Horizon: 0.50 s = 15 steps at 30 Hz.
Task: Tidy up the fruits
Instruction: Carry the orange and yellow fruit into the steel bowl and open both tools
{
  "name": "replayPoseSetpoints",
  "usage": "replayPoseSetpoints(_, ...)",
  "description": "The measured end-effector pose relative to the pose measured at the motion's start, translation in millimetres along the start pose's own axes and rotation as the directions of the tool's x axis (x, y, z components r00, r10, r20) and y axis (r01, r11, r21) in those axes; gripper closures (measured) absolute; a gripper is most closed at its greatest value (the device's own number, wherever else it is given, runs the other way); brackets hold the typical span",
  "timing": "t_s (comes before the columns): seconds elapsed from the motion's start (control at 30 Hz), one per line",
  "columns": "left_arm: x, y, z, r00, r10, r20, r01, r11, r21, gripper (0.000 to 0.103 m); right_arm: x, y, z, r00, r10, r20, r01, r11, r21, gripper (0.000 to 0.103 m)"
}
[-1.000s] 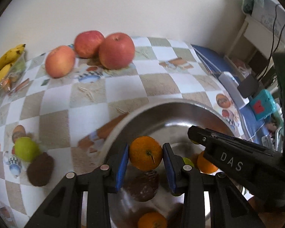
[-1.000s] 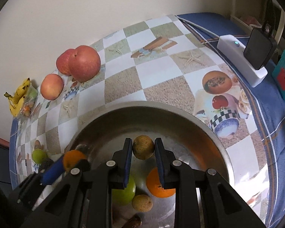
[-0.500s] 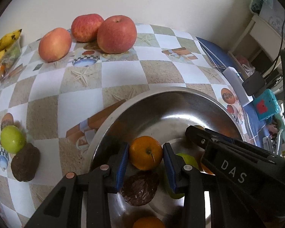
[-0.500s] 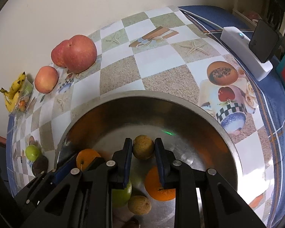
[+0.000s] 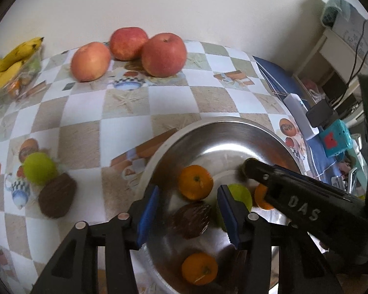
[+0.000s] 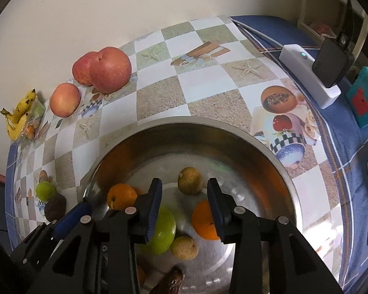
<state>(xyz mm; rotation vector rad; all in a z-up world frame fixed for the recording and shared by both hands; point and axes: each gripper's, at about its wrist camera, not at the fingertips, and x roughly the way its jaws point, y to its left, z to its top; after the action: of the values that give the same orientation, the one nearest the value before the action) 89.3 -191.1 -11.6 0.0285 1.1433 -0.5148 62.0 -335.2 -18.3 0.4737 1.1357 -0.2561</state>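
A steel bowl [image 5: 223, 132] [image 6: 277, 161] on the checked tablecloth holds several fruits. My left gripper [image 5: 187, 210] is open over the bowl's near left side; an orange [image 5: 195, 182] [image 6: 121, 196] lies free in the bowl just ahead of its fingers, with a dark brown fruit [image 5: 190, 219] below it. My right gripper [image 6: 184, 208] is open above the bowl; a tan round fruit [image 6: 190, 180] lies free ahead of its fingers. A green fruit [image 6: 162, 232], another orange [image 6: 204, 220] and a second tan fruit [image 6: 184, 247] lie under it.
Three red apples [image 5: 163, 54] [image 6: 110, 68] and bananas [image 5: 9, 61] [image 6: 18, 115] lie at the table's far side by the wall. A small green fruit [image 5: 39, 167] and a dark brown fruit [image 5: 57, 197] lie left of the bowl. A white box [image 6: 309, 78] and teal device [image 6: 365, 98] sit right.
Both grippers have opened. The left let go of the orange and the right let go of the tan fruit; both fruits now lie in the bowl.
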Motion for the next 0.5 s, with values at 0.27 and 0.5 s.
replayPoseSetpoints(0.27,-18,27,-10,0.998,0.069,-0.009,-0.069,0.992,-0.101,0.049,-21,11,-13,1.0,0.001,0.027,-0.001,1.0,-0.01,0.063)
replayPoseSetpoints(0.5,-36,64,-22,0.994,0.107,-0.012,-0.107,0.97,-0.217,0.049,-28,29,-32,1.0,0.004,0.021,-0.003,0.999,-0.047,0.063)
